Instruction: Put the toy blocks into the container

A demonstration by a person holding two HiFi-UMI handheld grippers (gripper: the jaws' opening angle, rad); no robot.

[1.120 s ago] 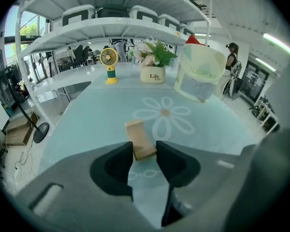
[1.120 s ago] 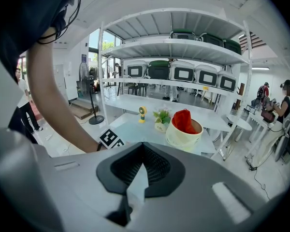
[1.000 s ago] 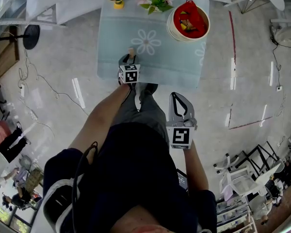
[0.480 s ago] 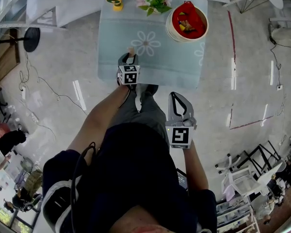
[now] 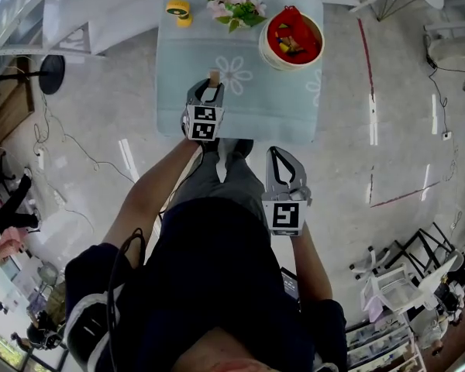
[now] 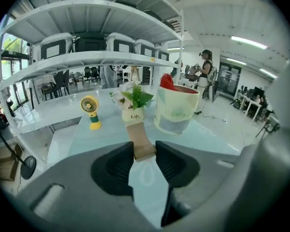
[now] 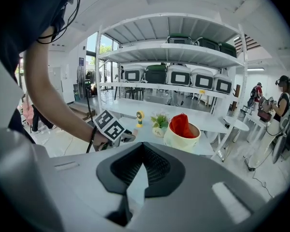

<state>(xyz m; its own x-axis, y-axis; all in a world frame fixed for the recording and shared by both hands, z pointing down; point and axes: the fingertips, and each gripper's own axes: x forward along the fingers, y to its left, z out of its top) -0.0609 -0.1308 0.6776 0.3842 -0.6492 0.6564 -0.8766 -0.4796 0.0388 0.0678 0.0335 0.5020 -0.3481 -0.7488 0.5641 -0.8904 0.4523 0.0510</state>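
The left gripper [image 5: 211,89] is clamped narrowly on a tan wooden block [image 6: 141,140]. It holds the block above the pale blue tablecloth [image 5: 186,60], well short of the cream container [image 6: 176,115] farther right, so this drop is not yet made. The right gripper [image 7: 142,144], pinched together on nothing, hangs off the table's near edge. Small coloured pieces seem to lie in the container's red liner [image 5: 283,23], too small to count, and no other loose block shows.

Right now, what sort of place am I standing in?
Likely a lab or workshop hall, not a home: tall white shelving racks, rows of lidded storage bins on them, and desks with equipment across an open polished floor.
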